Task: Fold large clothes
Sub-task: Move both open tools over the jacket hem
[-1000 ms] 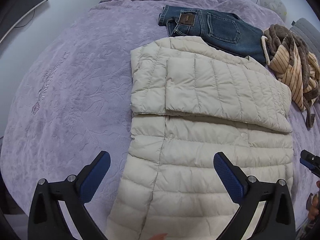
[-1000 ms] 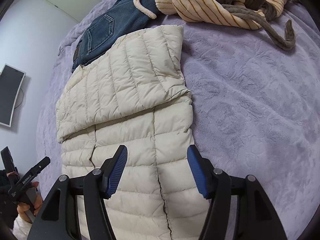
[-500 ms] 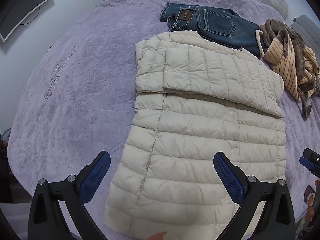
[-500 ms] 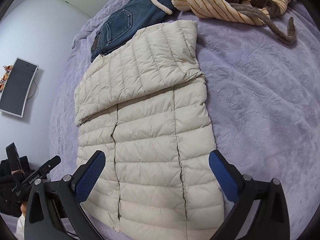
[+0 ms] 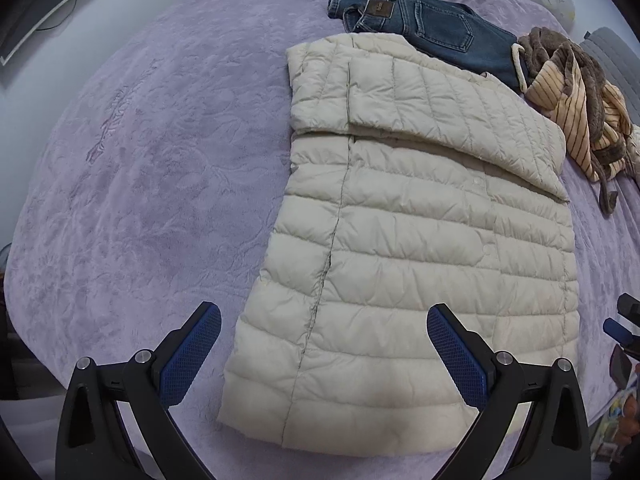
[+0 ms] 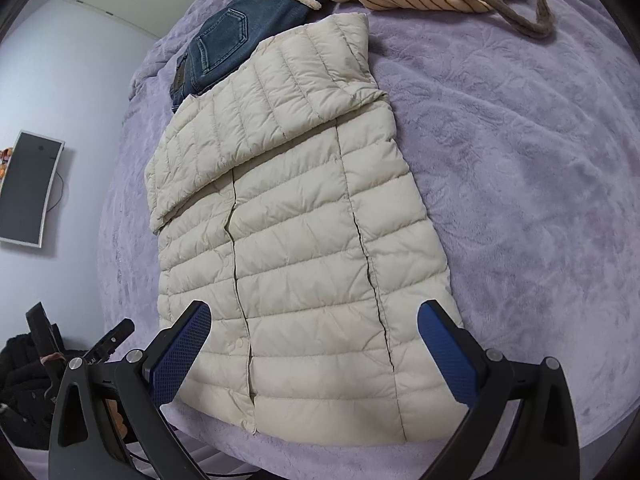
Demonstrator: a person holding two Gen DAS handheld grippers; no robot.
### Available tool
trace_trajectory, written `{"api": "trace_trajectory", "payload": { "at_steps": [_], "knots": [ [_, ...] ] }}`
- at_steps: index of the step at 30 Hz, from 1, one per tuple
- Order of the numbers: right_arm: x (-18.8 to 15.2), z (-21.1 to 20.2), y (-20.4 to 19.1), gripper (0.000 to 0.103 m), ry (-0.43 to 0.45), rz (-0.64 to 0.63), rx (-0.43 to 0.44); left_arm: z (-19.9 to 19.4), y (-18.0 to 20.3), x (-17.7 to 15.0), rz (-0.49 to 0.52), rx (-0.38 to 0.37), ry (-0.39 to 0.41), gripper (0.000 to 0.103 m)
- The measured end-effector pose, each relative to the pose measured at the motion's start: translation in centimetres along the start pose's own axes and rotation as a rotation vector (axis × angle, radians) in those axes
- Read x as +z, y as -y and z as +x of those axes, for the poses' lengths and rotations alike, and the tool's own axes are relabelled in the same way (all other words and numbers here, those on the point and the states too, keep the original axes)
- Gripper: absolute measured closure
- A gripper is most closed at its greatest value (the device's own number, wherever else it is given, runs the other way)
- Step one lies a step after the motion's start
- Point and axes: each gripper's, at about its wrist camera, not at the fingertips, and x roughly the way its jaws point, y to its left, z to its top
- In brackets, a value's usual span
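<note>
Quilted cream jacket (image 5: pixel 420 240), sleeves folded in, flat on bed (image 5: pixel 160 160). Both grippers' fingers wide, empty. Advice: pinch both hem corners evenly, fold upward.

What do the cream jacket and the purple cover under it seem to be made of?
The cream jacket looks like thin, smooth synthetic shell, probably nylon or polyester, over soft filling: stitched rows puff up and the fabric has a faint sheen. The purple cover looks like plush fleece or velvet: a matte, fuzzy nap with leafy patterns pressed in. Exact fibres cannot be told.
</note>
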Motion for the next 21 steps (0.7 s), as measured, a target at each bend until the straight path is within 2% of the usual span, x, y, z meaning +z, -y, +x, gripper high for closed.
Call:
{"api": "trace_trajectory", "payload": {
  "at_steps": [7,17,21],
  "knots": [
    [-3.6,0.9,-0.6,0.0,-0.03,0.031,0.005,0.3,-2.5,-3.0,0.002,-0.015,-0.027,0.0],
    [-8.4,1.1,-0.2,0.0,-0.034,0.102,-0.007,0.4,-4.9,-5.4,0.033,-0.025,-0.034,0.0],
    [-9.7,1.0,1.5,0.0,-0.026,0.163,-0.014,1.0,-6.4,-6.2,0.013,-0.082,-0.041,0.0]
  ]
}}
